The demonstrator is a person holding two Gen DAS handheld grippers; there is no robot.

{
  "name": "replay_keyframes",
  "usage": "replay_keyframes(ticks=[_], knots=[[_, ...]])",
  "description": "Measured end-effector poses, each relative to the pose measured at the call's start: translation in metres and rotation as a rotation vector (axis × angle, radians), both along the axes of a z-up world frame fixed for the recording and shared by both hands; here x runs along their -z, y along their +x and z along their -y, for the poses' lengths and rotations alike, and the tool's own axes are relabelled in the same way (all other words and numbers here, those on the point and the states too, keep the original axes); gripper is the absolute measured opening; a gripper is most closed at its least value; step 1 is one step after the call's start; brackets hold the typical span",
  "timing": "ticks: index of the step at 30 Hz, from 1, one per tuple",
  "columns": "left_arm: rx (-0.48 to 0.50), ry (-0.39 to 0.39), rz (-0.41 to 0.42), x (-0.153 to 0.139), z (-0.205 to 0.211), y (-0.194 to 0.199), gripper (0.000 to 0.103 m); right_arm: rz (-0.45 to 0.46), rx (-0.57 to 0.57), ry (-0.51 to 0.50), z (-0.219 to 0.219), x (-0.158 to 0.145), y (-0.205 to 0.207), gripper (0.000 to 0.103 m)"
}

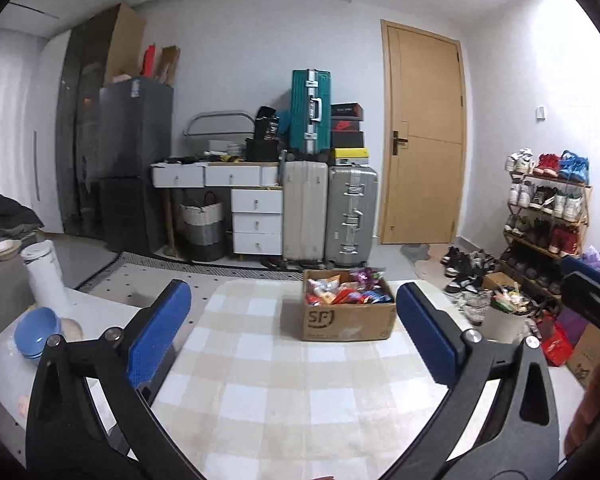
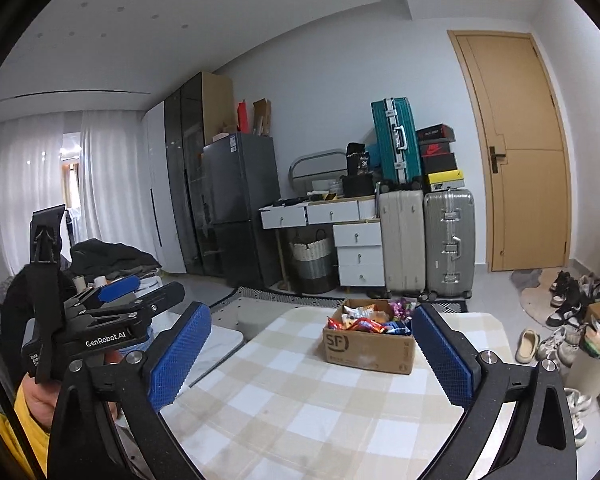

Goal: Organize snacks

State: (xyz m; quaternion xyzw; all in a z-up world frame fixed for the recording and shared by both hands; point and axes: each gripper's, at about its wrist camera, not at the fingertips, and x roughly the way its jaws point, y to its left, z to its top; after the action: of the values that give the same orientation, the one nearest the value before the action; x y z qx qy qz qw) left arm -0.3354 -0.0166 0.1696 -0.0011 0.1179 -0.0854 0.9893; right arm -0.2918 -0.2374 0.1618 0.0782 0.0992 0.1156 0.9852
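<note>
On my far left, a stack of smooth blue bowls (image 1: 36,334) sits on a pale tabletop, with a tall white cylindrical flask (image 1: 46,276) behind them. My left gripper (image 1: 294,330) hangs above the table, its jaws spread wide with nothing between them; the fingers are matte black, each faced with a blue pad (image 1: 160,330) of fine knobbly rubber. Under them lies a soft tablecloth (image 1: 284,392) in beige and white checks, faintly stained in places.

The cardboard box (image 1: 348,322) stands on the far part of the cloth, well ahead of my fingertips and closer to my left gripper's right-hand finger than to the other. It is brown, rectangular, printed with black letters, its flaps open, and packed with glossy crinkled snack packets (image 1: 346,292) in red, orange, blue and purple.

My right gripper (image 2: 312,352) is likewise released, jaws wide and empty, the same textured blue pads (image 2: 180,354) on black arms. From its camera the box (image 2: 370,348) lies ahead between the two fingers, its right end just beside the right-hand pad in the picture, though clearly farther off along the table. At that view's left edge the left gripper's black body shows, held in a hand (image 2: 40,398) with a yellow sleeve (image 2: 30,436).

Against the back wall stand hard ribbed suitcases (image 1: 330,212) and a plain wooden door (image 1: 424,136).
</note>
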Motion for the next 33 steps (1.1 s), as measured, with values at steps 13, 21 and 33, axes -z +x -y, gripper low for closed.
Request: replay_keyframes(ticks=[13,21,33], knots=[[-0.026,-0.002,-0.087,0.079,-0.010,0.008,0.102,0.022,0.089,-0.049,-0.006,0.070,-0.015,0.102],[-0.047,-0.014,-0.109,0.103,-0.003,0.025,0.102,0.022,0.103,-0.042,-0.007,0.092,-0.014,0.102],[-0.031,0.007,-0.114,0.113,0.010,0.030,0.102,0.004,0.158,0.004,0.011,0.113,-0.014,0.102]])
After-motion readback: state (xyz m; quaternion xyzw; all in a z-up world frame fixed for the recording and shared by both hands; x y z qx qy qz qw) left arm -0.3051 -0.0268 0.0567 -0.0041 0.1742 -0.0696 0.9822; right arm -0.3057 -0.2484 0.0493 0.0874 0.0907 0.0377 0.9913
